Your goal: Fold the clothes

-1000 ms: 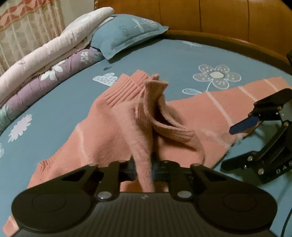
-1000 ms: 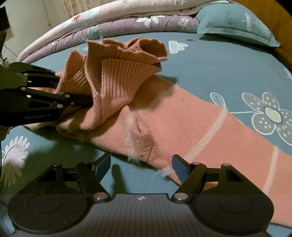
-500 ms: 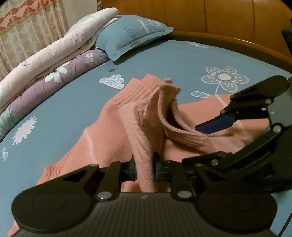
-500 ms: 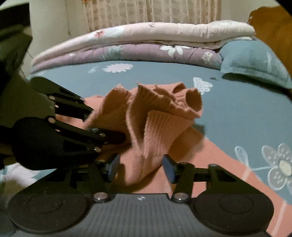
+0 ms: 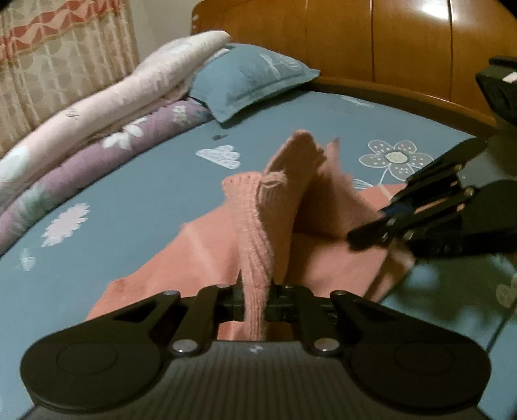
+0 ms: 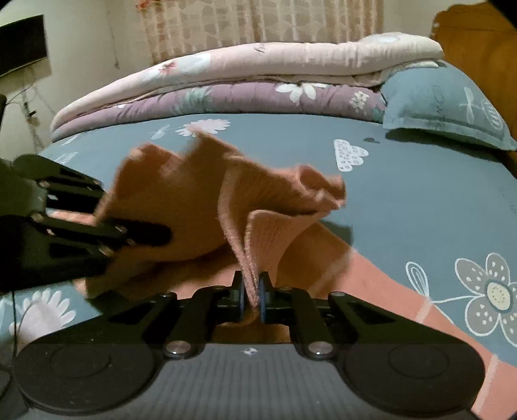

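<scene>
A salmon-pink knit sweater point(image 5: 206, 258) with thin white stripes lies on the blue flowered bed sheet point(image 5: 129, 194). Its ribbed edge is bunched up and lifted off the sheet. My left gripper point(image 5: 255, 297) is shut on a fold of that ribbed edge, which rises straight out of the pinch. My right gripper point(image 6: 253, 297) is shut on another fold of the same sweater point(image 6: 200, 206). The two grippers hang close together: the right gripper point(image 5: 371, 232) reaches in from the right in the left wrist view, and the left gripper point(image 6: 152, 232) enters from the left in the right wrist view.
Folded quilts, pink over purple point(image 6: 245, 80), are stacked along the far side of the bed, with a blue pillow point(image 5: 252, 77) beside them. A wooden headboard point(image 5: 387, 48) rims the bed. Curtains point(image 6: 258, 22) hang behind. The sweater's striped body point(image 6: 404, 290) trails right.
My right gripper came in from the sweater's lower edge beside the left one and its jaws shut on a ribbed fold. Both grippers rose, lifting the bunched edge higher off the sheet.
</scene>
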